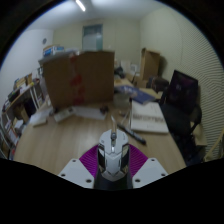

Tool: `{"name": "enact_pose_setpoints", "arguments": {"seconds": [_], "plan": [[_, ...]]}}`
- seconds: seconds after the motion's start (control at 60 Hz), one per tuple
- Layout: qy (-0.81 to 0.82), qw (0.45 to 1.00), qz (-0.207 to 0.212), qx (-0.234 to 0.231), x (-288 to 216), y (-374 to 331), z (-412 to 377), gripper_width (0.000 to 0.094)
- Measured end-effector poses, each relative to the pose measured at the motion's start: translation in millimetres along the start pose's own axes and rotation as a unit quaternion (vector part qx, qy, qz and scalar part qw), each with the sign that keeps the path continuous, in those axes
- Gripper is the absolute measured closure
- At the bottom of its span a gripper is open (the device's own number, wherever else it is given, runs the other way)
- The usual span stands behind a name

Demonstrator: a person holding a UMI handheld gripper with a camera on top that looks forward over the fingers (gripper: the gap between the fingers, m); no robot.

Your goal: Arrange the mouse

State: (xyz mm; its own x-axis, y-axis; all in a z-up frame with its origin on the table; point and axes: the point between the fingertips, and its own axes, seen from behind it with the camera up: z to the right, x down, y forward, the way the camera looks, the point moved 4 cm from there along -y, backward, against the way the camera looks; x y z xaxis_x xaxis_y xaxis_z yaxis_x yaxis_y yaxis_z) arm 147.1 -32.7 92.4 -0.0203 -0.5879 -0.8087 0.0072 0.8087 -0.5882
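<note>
A grey and black computer mouse (pixel 113 152) sits between my two fingers, its cable running forward over the wooden table (pixel 60 140). My gripper (pixel 113 162) has both purple pads (pixel 90 159) pressed against the mouse's sides, so it is shut on the mouse. The mouse looks lifted a little above the table, nose pointing away from me.
A large open cardboard box (pixel 78 77) stands at the far side of the table. An open book or papers (pixel 148 120) lies to the right, with a black chair (pixel 183 95) beyond. Shelves with clutter (pixel 20 105) stand on the left.
</note>
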Motion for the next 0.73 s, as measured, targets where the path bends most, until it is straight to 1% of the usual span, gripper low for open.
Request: {"name": "enact_pose_setpoints", "arguments": {"seconds": [0.033, 0.1, 0.15, 0.167, 0.183, 0.2, 0.267, 0.3, 0.317, 0.333, 0.35, 0.367, 0.383, 0.417, 0.433, 0.467, 0.5, 0.517, 0.533, 0.55, 0.567, 0.733], "plan": [[-0.006, 1.0, -0.021, -0.004, 22, 12, 3, 0.0566], [-0.01, 0.999, -0.037, -0.017, 48, 26, 8, 0.0562], [-0.003, 0.998, -0.055, -0.028, 66, 33, 6, 0.0564], [-0.004, 0.997, -0.065, -0.031, 71, 35, 6, 0.0549], [-0.005, 0.998, -0.062, -0.032, 75, 37, 4, 0.0543], [-0.005, 0.998, -0.046, -0.031, 72, 39, 4, 0.055], [-0.004, 0.998, -0.05, -0.029, 76, 39, 3, 0.0534], [-0.004, 0.998, -0.051, -0.029, 74, 40, 4, 0.0492], [-0.004, 0.998, -0.054, -0.028, 74, 40, 3, 0.043], [-0.005, 0.998, -0.056, -0.028, 73, 40, 3, 0.0441], [-0.009, 0.998, -0.058, -0.029, 73, 39, 3, 0.0417], [-0.015, 0.997, -0.063, -0.03, 74, 39, 2, 0.0356], [-0.02, 0.997, -0.068, -0.032, 74, 38, 2, 0.0384], [-0.024, 0.996, -0.078, -0.03, 74, 37, 2, 0.0335], [-0.023, 0.996, -0.086, -0.03, 75, 35, 2, 0.0262], [-0.017, 0.994, -0.1, -0.031, 76, 33, 1, 0.0173], [-0.005, 0.994, -0.107, -0.031, 77, 27, -1, 0.0029], [0.002, 0.994, -0.108, -0.028, 77, 24, -1, 0.0075], [0.008, 0.993, -0.111, -0.028, 77, 20, -2, 0.0077], [0.014, 0.993, -0.112, -0.026, 76, 16, -3, 0.005], [0.019, 0.993, -0.112, -0.023, 76, 11, -4, 0.0097], [0.061, 0.994, -0.094, 0.015, 67, -57, -22, 0.0096]]}}
